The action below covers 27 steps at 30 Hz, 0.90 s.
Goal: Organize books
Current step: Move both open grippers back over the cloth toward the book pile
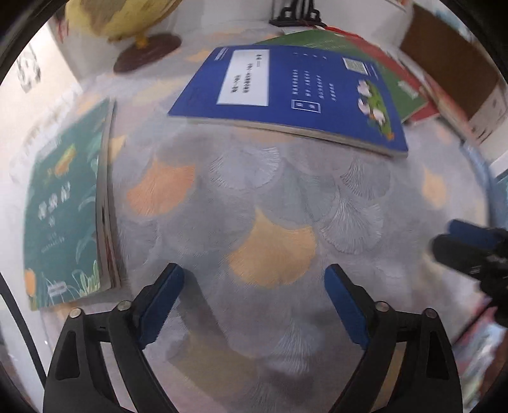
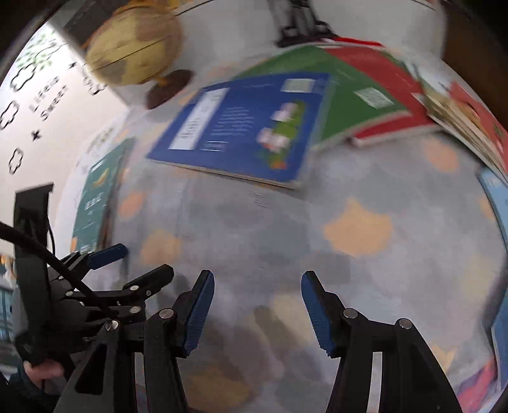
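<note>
A blue book [image 1: 285,95] [image 2: 241,127] lies flat on the leaf-patterned tablecloth [image 1: 273,197], on top of a green book [image 1: 320,38] [image 2: 349,85] and a red book [image 2: 381,70]. A teal book [image 1: 66,203] [image 2: 95,193] tops a small stack at the left. My left gripper [image 1: 252,273] hangs open over bare cloth, short of the blue book, with nothing between its fingers. My right gripper [image 2: 257,276] is also open and empty over the cloth. Each shows in the other's view: the right gripper [image 1: 470,244] at the right edge, the left gripper [image 2: 108,254] at the lower left.
A yellow globe [image 1: 127,19] [image 2: 136,54] on a dark round base stands at the back left. A black book stand [image 1: 298,16] [image 2: 301,22] is at the back. A cardboard box [image 1: 454,73] and more books [image 2: 460,111] line the right side, with a light blue book [image 2: 495,203] at the edge.
</note>
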Each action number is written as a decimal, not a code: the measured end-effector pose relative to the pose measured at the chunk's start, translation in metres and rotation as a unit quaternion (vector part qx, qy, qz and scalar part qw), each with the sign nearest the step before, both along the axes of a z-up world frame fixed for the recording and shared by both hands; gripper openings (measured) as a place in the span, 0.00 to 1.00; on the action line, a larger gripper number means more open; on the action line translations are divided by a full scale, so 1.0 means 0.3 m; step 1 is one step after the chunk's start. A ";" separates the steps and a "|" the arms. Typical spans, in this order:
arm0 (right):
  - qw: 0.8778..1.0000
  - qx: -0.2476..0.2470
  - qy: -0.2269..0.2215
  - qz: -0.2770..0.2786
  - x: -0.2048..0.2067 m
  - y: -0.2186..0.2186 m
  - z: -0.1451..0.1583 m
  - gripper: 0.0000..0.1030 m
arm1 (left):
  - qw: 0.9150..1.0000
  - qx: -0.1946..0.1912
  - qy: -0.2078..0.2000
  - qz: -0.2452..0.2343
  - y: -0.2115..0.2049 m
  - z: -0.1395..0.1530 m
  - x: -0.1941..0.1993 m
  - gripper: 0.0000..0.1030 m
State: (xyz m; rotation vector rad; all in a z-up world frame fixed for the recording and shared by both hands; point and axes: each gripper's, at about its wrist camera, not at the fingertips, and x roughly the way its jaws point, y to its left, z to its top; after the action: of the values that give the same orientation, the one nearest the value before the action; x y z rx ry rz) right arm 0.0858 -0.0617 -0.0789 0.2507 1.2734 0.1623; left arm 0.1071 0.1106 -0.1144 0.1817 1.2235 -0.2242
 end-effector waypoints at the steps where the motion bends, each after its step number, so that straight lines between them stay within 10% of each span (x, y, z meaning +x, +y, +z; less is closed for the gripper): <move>1: 1.000 0.001 0.000 -0.008 -0.012 -0.028 0.002 0.54 | 1.000 0.008 -0.009 -0.004 -0.017 -0.005 -0.007 0.97; 27: 1.000 0.009 0.024 -0.009 -0.047 -0.054 -0.058 0.54 | 0.990 -0.028 -0.127 0.061 -0.022 -0.027 -0.145 1.00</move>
State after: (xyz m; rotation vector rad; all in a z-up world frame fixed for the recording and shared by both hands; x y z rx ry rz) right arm 0.0718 -0.0778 -0.0963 0.2829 1.3175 0.1537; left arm 0.0635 0.1040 -0.1225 0.0824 0.9710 -0.1238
